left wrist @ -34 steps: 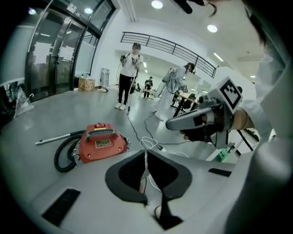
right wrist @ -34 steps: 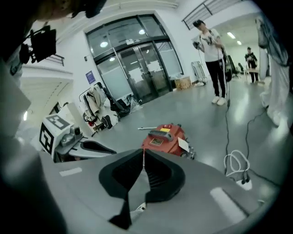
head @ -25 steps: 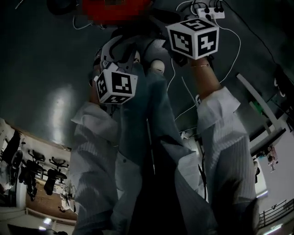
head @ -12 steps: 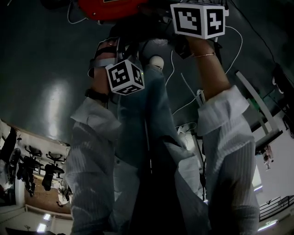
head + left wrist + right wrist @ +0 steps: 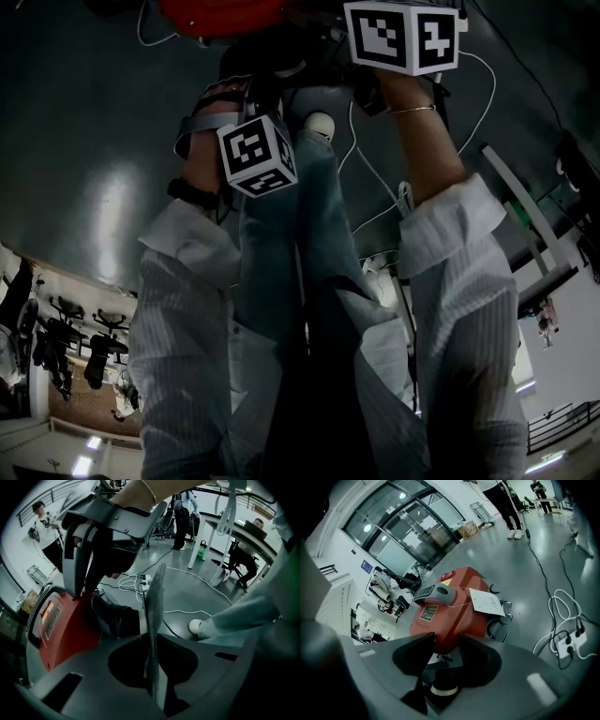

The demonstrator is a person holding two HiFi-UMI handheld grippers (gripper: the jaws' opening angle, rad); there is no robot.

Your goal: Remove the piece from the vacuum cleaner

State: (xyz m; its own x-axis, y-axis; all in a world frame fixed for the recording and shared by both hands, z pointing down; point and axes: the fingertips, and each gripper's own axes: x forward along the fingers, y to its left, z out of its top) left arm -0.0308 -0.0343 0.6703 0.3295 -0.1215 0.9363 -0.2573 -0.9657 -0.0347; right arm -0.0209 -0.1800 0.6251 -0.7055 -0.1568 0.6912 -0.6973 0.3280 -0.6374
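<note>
The red vacuum cleaner [image 5: 450,616] stands on the floor, with a grey handle [image 5: 433,592] on top and a white paper tag [image 5: 486,602]. My right gripper [image 5: 447,641] is open just above it. Its jaws have just been opening, and a black round piece with a pale band [image 5: 443,688] sits low between them, untouched. My left gripper [image 5: 153,620] hangs beside the vacuum's red body [image 5: 65,625]. Its jaws have just been closing and now meet with nothing seen between them. In the head view both marker cubes, left [image 5: 258,155] and right [image 5: 403,37], sit below the vacuum [image 5: 220,11].
A white power strip with looped cables [image 5: 569,644] lies on the floor right of the vacuum. A black part [image 5: 117,618] sticks out from its side. My own legs and a white shoe [image 5: 321,125] are close by. Desks, chairs and people stand further off.
Both marker cubes have shifted up the picture toward the vacuum. The left cube has rolled, showing a different face. The vacuum now sits higher, partly cut off at the top edge.
</note>
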